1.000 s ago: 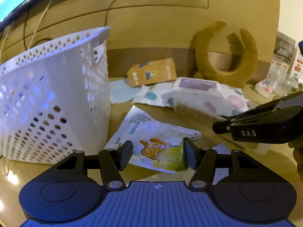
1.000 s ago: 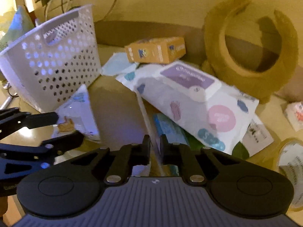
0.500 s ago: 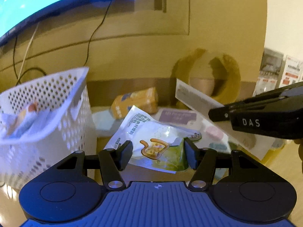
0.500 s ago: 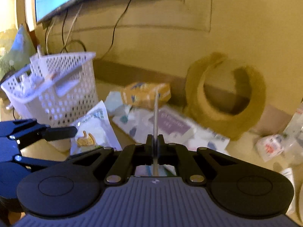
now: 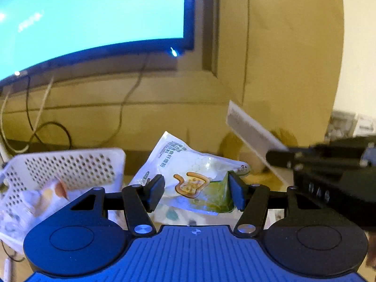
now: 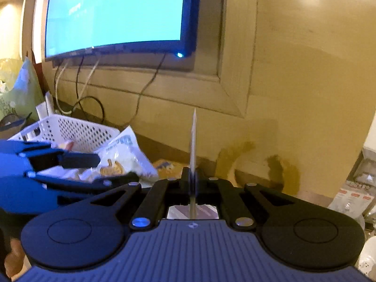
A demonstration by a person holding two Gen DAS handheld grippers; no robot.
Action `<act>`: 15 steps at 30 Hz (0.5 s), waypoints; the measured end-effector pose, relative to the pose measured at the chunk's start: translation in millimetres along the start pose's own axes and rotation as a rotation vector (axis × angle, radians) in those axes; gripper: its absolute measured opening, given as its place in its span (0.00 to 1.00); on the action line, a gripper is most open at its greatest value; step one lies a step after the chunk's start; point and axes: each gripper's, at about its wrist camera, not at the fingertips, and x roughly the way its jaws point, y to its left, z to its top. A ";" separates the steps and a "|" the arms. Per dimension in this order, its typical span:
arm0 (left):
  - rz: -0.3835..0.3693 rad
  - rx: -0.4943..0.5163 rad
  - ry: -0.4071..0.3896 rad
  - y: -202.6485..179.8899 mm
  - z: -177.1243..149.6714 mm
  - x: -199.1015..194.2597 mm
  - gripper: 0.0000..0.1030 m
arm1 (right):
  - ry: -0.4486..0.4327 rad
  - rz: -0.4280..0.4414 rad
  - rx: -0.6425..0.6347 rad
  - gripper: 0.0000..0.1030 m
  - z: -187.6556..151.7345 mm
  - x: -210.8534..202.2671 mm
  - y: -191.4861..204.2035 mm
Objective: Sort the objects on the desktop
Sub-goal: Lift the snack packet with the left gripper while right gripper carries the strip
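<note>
My left gripper point(image 5: 196, 189) is shut on a white snack packet point(image 5: 188, 162) with an orange cartoon and a green corner, held up in the air. The right wrist view shows the same packet point(image 6: 127, 150) between the left gripper's point(image 6: 117, 168) fingers, beside the white perforated basket point(image 6: 77, 129). That basket point(image 5: 70, 164) sits low at the left with several wrappers inside. My right gripper point(image 6: 192, 178) is shut on a thin white card point(image 6: 194, 141), seen edge-on and upright. The left wrist view shows the card point(image 5: 249, 129) slanting up from the right gripper point(image 5: 279, 157).
A lit screen point(image 5: 82, 11) hangs on the wall above, with cables point(image 6: 94, 103) trailing behind the basket. A brown curved plush cushion point(image 6: 282, 171) and an orange box point(image 6: 164, 164) lie on the desk below. Clear bottles point(image 6: 357, 195) stand at the far right.
Both grippers have risen, the left with the packet and the right with the card lifted off the desk. The desk clutter has dropped low in both views and the screen has come in.
</note>
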 end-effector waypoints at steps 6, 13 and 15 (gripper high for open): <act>0.052 0.002 -0.046 19.7 32.2 -16.9 0.59 | -0.059 0.013 -0.004 0.03 27.8 -2.5 18.6; 0.147 -0.041 -0.076 74.7 56.5 -25.6 0.59 | -0.106 0.059 -0.027 0.04 65.5 9.4 63.3; 0.175 -0.058 -0.075 94.1 58.3 -28.3 0.59 | -0.110 0.086 -0.035 0.04 72.8 16.1 82.2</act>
